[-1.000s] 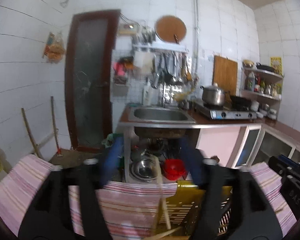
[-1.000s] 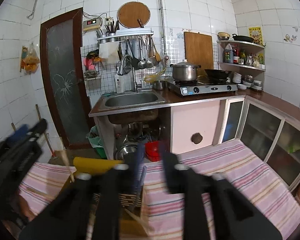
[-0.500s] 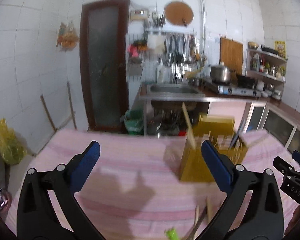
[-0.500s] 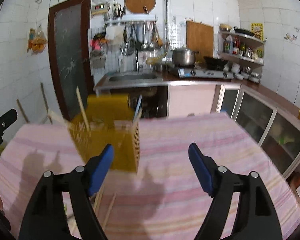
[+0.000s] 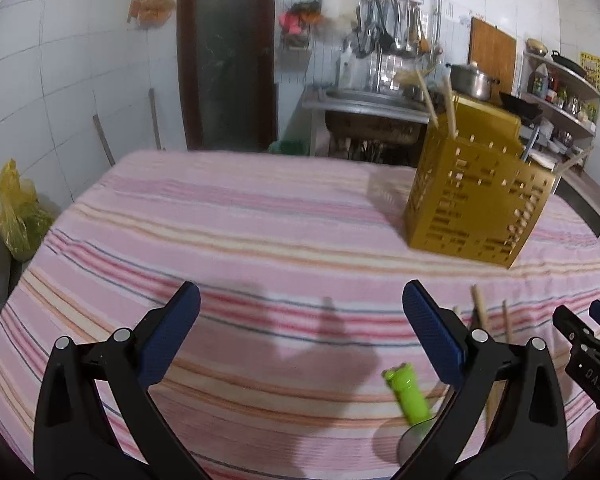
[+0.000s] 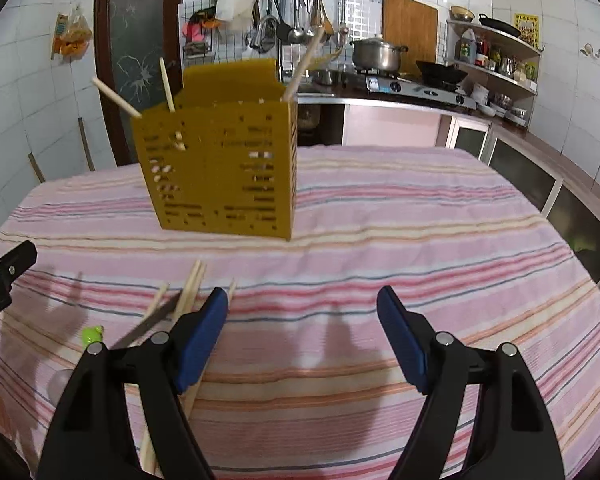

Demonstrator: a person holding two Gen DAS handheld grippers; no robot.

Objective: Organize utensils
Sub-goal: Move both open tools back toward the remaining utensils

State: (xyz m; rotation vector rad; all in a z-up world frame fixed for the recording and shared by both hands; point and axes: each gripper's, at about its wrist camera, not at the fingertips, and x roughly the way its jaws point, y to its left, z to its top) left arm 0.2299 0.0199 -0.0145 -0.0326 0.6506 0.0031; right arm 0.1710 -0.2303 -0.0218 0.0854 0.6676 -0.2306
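Fingers [image 6: 204, 332] of both grippers wide apart, holding nothing. Loose chopsticks [image 6: 190, 292] lower left on the bench [image 6: 420, 240], below the holder [image 6: 224, 168]. Probably light, stiff, slippery: best pinched mid-length.

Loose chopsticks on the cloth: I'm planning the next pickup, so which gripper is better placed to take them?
Probably the right gripper. The loose chopsticks lie just beside its left finger, while the left gripper is open over bare cloth, with them off to its right beyond its finger.
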